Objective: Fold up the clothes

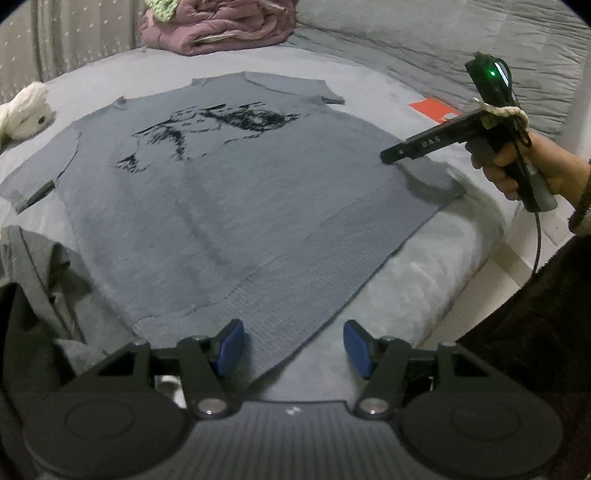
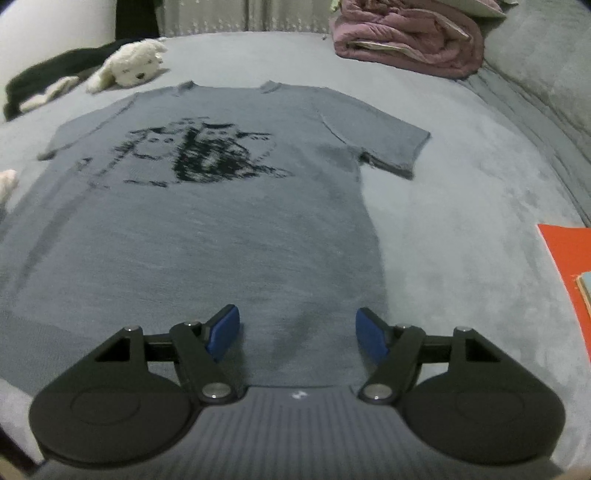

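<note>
Grey bedding (image 2: 461, 206) is covering the whole work surface, and a grey-blue T-shirt (image 2: 207, 229) with a dark print (image 2: 199, 155) is lying spread flat on it, print side up, collar toward the far end and hem toward the cameras. Both short sleeves are lying out to the sides of the T-shirt, and no part of it is doubled over, so as far as the fold goes, every crease is still wanting on this garment.

Beyond the T-shirt's collar, a bundled mauve quilt (image 2: 406, 33) is sitting at the far end of the bed, and a white plush toy (image 2: 129, 66) is lying off the collar's left corner. An orange sheet (image 2: 565, 266) is resting out past the T-shirt's right edge. Just off the T-shirt's left hem corner, another grey garment (image 1: 44, 266) is lying rumpled (whether it is waiting its turn cannot be settled).

At the T-shirt's hem, the left gripper (image 1: 293, 349) is hovering with its blue pads standing well apart and nothing between them. The right gripper (image 2: 297, 334) is likewise hanging over the T-shirt's right hem area, spread wide and empty; the left wrist view is showing its black finger reaching toward the T-shirt's right edge, held in the person's right hand (image 1: 517, 162).
</note>
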Available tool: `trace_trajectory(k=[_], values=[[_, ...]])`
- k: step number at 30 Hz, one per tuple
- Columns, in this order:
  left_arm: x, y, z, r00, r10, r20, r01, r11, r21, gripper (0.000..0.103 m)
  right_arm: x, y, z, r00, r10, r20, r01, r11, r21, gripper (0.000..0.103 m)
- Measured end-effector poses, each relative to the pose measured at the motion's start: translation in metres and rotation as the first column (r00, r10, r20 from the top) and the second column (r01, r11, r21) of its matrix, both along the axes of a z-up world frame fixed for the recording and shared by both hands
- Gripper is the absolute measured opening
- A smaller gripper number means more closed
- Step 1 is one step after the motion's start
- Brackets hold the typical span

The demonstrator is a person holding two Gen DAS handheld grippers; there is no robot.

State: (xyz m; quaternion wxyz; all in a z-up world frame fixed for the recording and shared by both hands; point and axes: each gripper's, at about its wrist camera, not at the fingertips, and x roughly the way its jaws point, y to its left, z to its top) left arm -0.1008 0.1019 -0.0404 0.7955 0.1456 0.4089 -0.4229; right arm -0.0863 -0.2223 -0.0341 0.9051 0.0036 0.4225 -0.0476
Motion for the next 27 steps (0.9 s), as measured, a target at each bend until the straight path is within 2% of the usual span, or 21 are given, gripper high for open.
trace_trajectory(k=[8, 12, 16, 27], values=[[0.0, -0.005, 0.006, 0.999, 0.007, 0.033, -0.006, 1.0, -0.022, 0.061, 0.004, 0.014, 0.016, 0.999, 0.019, 0.036, -0.022, 0.996, 0.082, 0.073], [0.001, -0.007, 0.01, 0.999, 0.02, 0.05, -0.018, 0.999, -0.037, 0.062, 0.009, 0.018, 0.015, 1.0, -0.002, 0.031, -0.001, 0.997, 0.08, 0.073], [0.002, -0.008, 0.013, 0.998, 0.034, 0.059, -0.031, 0.998, -0.048, 0.067, 0.014, 0.019, 0.014, 1.0, -0.018, 0.024, 0.016, 0.996, 0.086, 0.073], [0.009, -0.01, 0.019, 0.994, 0.077, 0.075, -0.07, 0.993, -0.097, 0.068, 0.023, 0.024, 0.009, 1.0, -0.026, 0.005, 0.025, 0.996, 0.087, 0.073]])
